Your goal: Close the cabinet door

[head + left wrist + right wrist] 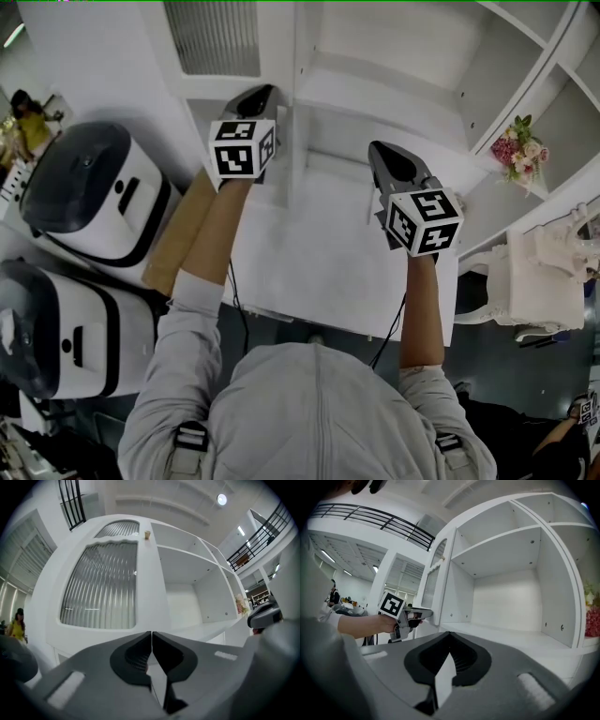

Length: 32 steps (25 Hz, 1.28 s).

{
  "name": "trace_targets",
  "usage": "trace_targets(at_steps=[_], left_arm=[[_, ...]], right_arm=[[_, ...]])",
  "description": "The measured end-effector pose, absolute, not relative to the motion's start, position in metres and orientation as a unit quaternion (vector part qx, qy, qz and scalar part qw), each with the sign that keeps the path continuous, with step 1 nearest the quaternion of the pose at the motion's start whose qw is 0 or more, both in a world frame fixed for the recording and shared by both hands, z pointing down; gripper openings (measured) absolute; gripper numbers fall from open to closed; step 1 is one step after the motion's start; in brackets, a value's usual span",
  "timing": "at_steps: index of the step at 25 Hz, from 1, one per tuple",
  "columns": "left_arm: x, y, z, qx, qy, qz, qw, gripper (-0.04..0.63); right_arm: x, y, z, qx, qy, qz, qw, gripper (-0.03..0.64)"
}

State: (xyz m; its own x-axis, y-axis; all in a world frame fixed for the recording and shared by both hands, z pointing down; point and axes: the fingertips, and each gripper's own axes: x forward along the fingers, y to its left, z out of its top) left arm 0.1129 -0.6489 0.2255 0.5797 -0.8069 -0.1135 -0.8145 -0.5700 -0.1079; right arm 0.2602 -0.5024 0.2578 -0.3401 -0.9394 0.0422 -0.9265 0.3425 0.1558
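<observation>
The white cabinet door (101,592) with a ribbed glass panel stands left of the open shelf compartment (180,602). In the right gripper view the door (433,581) shows at a steep slant. My left gripper (151,633) is shut with nothing between its jaws. It points at the door's lower frame near its right edge. From the right gripper view its tip (423,614) looks to be against that frame. In the head view it (258,98) is by the door's edge. My right gripper (450,633) is shut and empty. It hangs off the shelves (389,159).
Pink flowers (520,150) stand on a right-hand shelf. Two white and black machines (89,192) (56,328) and a brown box (183,234) are on the floor at the left. A white ornate piece (544,272) is at the right. A small cup (147,535) tops the cabinet.
</observation>
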Motion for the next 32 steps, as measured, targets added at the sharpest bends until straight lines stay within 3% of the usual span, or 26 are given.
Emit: trace_targets(at_steps=[9,16,32], left_arm=[[0.074,-0.598,0.243,-0.906,0.418,0.024,0.061,0.015],[0.027,-0.519,0.248,-0.917,0.381,0.005,0.114,0.015],[-0.064,-0.362,0.270,-0.919,0.362,-0.006,0.155,0.017]], right_arm=[[0.226,-0.472,0.255,0.576,-0.813,-0.068,0.058,0.002],[0.185,-0.429,0.258,0.581,-0.808,-0.074,0.065,0.002],[0.114,-0.310,0.275,0.597,-0.792,-0.095,0.087,0.002]])
